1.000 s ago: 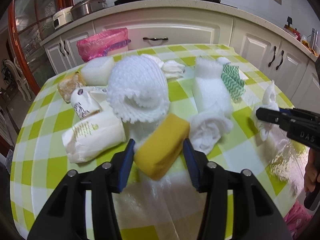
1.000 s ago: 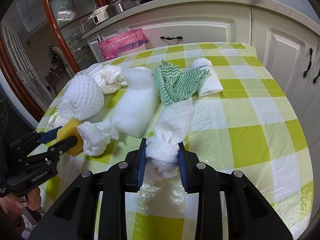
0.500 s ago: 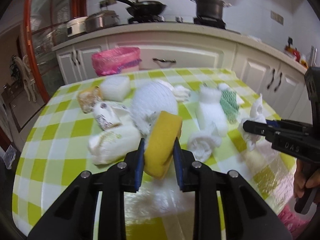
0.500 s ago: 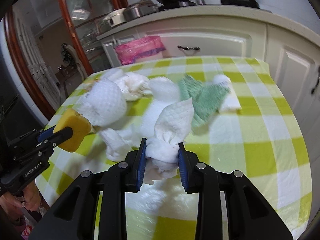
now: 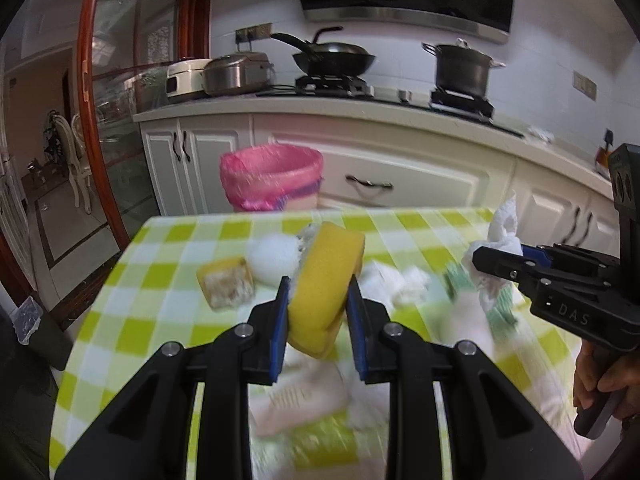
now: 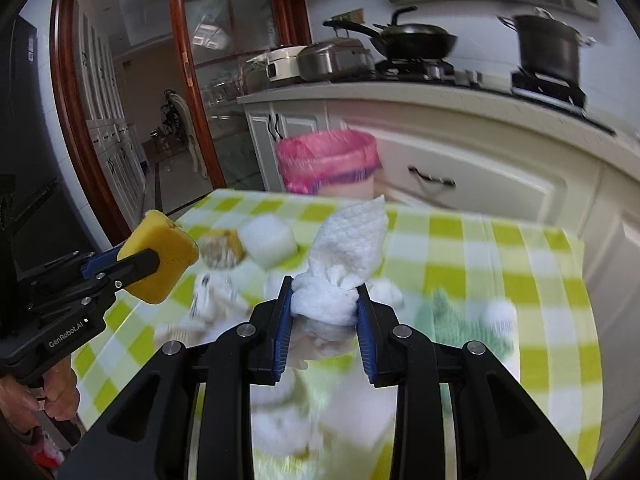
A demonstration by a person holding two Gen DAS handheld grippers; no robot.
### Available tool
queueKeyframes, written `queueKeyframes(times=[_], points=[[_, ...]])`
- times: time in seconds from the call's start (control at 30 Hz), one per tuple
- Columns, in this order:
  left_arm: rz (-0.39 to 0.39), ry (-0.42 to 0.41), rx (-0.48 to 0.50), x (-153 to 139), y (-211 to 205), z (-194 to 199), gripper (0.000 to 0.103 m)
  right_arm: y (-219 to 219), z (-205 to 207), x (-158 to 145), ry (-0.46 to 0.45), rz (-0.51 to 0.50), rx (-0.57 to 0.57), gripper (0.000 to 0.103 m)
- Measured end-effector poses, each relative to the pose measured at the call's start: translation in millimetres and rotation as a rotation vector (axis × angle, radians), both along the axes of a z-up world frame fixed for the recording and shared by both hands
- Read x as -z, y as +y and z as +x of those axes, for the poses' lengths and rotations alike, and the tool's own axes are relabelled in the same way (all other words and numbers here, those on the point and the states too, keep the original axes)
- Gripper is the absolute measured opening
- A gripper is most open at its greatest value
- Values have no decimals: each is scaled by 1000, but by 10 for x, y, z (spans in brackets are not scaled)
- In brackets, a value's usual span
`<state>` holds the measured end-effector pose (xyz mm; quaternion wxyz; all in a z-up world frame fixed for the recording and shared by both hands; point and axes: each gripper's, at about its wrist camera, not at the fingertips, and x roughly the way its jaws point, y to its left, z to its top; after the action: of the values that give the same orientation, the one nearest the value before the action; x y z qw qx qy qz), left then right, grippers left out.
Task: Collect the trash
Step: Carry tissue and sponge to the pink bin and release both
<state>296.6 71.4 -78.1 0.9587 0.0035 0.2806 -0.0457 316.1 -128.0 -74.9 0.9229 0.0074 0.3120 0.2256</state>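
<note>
My left gripper [image 5: 318, 304] is shut on a yellow sponge [image 5: 326, 280] and holds it above the green-checked table [image 5: 160, 272]. It also shows in the right wrist view [image 6: 140, 264] with the sponge [image 6: 160, 256]. My right gripper [image 6: 324, 308] is shut on a crumpled white paper towel [image 6: 344, 256], lifted off the table; it shows in the left wrist view [image 5: 496, 260] too. A bin with a pink liner [image 5: 272, 176] stands on the floor past the table's far edge, also in the right wrist view [image 6: 328, 160].
On the table lie a worn sponge [image 5: 226, 288], a white foam block [image 6: 270, 240], a green cloth [image 6: 448, 316], a white packet [image 5: 300, 400] and more crumpled paper. White cabinets [image 5: 400, 176] and a stove with pots stand behind.
Both grippers rose and tilted up toward the bin, carrying the sponge and the paper towel. The left jaws closed on the sponge during the first half second.
</note>
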Motion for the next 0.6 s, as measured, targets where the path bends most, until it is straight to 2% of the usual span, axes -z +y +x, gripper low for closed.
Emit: queueKeyframes(times=[0.33, 0.47, 0.6], points=[[-40, -20, -100, -182, 415, 945, 26, 385, 1108, -186, 11, 43, -43, 30], [-57, -8, -118, -196, 632, 1510, 26, 556, 1643, -186, 25, 48, -61, 30], [-32, 10, -108, -191, 758, 2142, 26, 766, 2263, -149, 46, 52, -73, 30]])
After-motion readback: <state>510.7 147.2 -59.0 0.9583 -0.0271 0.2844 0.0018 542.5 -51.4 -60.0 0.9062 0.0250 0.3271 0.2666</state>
